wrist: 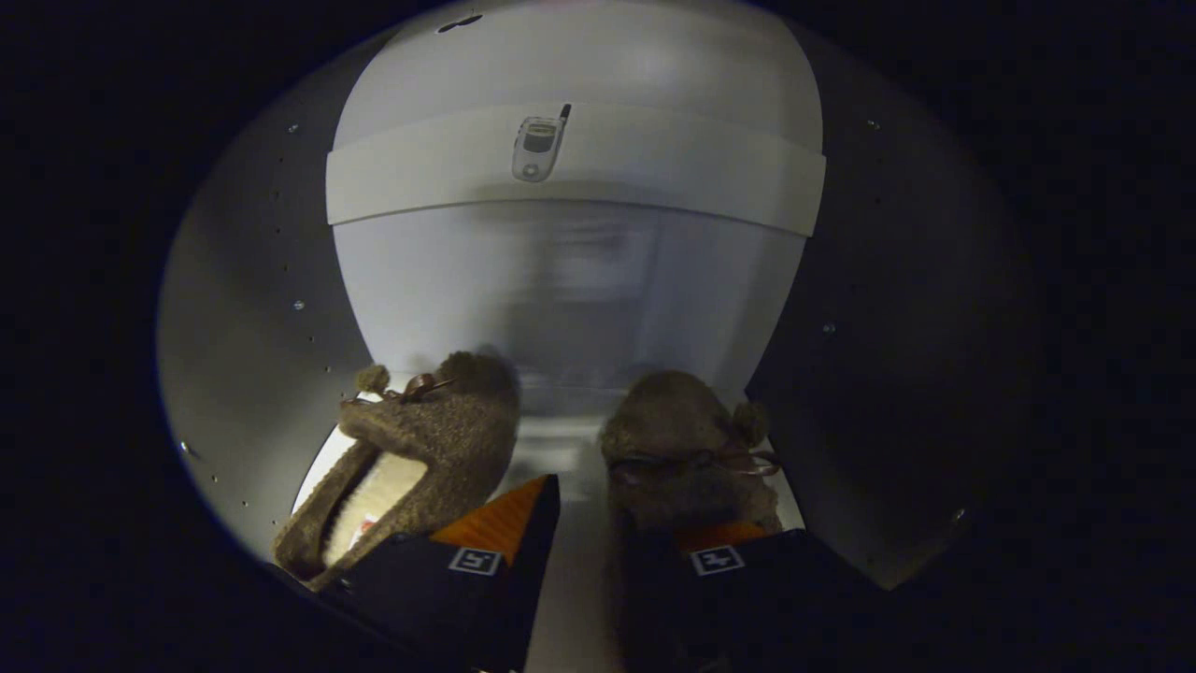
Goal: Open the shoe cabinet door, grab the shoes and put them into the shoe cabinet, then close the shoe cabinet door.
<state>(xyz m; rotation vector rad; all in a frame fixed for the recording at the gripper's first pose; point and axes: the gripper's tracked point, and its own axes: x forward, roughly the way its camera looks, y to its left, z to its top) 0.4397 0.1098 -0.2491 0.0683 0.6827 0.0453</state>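
The tongs reach into the pale grey interior of the shoe cabinet, their two fingers spread apart with a bare gap of cabinet floor between them, gripping nothing. A pair of brown fuzzy knitted slippers rests on the cabinet floor: the left slipper lies just beside and partly behind the left finger, tilted so that its cream lining shows, with a small pompom and a thin bow at its top; the right slipper sits just ahead of the right finger, its heel hidden behind that finger, and whether they touch cannot be told. Beyond the slippers stands the back wall, and above it runs a light grey shelf carrying a small silver flip phone with a stub antenna.
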